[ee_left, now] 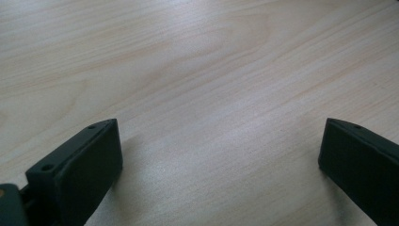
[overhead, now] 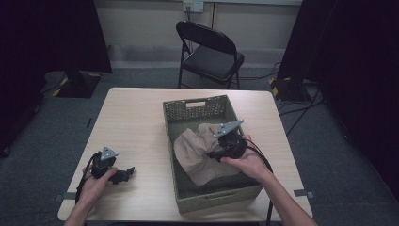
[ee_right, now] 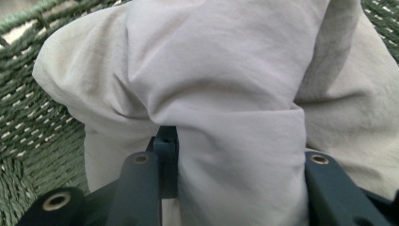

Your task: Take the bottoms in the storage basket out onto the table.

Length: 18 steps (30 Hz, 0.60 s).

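A beige cloth (overhead: 200, 153) lies bunched in a green woven basket (overhead: 188, 113) on the table's right half. My right gripper (overhead: 217, 153) reaches into the basket from the right and is shut on a thick fold of that cloth (ee_right: 235, 117), which fills the gap between its jaws. At the table's front left, my left gripper (overhead: 128, 173) lies low over the bare wood. Its fingers (ee_left: 80, 169) stand wide apart in the left gripper view, with nothing between them.
The light wooden table (overhead: 136, 117) has bare surface left of the basket. A black folding chair (overhead: 209, 52) stands beyond the table's far edge. Dark curtains and stand bases flank the room, with cables on the floor at the right.
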Available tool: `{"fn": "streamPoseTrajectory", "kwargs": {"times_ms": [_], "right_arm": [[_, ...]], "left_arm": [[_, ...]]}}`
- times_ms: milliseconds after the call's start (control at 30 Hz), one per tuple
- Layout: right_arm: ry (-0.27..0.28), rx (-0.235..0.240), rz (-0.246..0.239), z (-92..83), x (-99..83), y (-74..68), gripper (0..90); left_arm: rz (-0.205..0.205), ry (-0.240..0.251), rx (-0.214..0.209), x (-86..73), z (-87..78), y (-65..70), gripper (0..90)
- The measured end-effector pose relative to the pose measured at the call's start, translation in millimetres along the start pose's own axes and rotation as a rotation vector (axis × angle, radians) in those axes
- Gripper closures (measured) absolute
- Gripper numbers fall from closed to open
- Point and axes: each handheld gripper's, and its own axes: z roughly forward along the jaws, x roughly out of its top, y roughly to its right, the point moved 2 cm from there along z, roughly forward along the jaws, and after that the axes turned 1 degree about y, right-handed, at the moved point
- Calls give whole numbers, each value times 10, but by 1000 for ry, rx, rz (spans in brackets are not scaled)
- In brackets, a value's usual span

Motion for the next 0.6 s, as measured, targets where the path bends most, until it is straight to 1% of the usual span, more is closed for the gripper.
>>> {"fn": "streamPoseTrajectory", "kwargs": {"times_ms": [167,200,267,300,333,367,400,600], "right_arm": [[22,6,12,-21,2,27,576],[30,-1,15,-33,3,33,576],[50,0,27,-64,11,47,576],[50,0,27,-64,11,47,576],[66,5,28,-93,19,56,576],[66,5,28,-93,19,56,576],[85,3,31,-123,32,63,576],[132,-11,39,-201,73,74,576]], "left_arm": [[1,0,-2,0,1,-1,0],[1,0,-2,1,1,-1,0],[1,0,-3,1,1,-1,0],[1,0,-3,1,1,-1,0],[1,0,-3,1,1,-1,0],[1,0,-3,1,1,-1,0],[2,0,-4,1,1,-2,0],[2,0,-5,1,2,-2,0]]}}
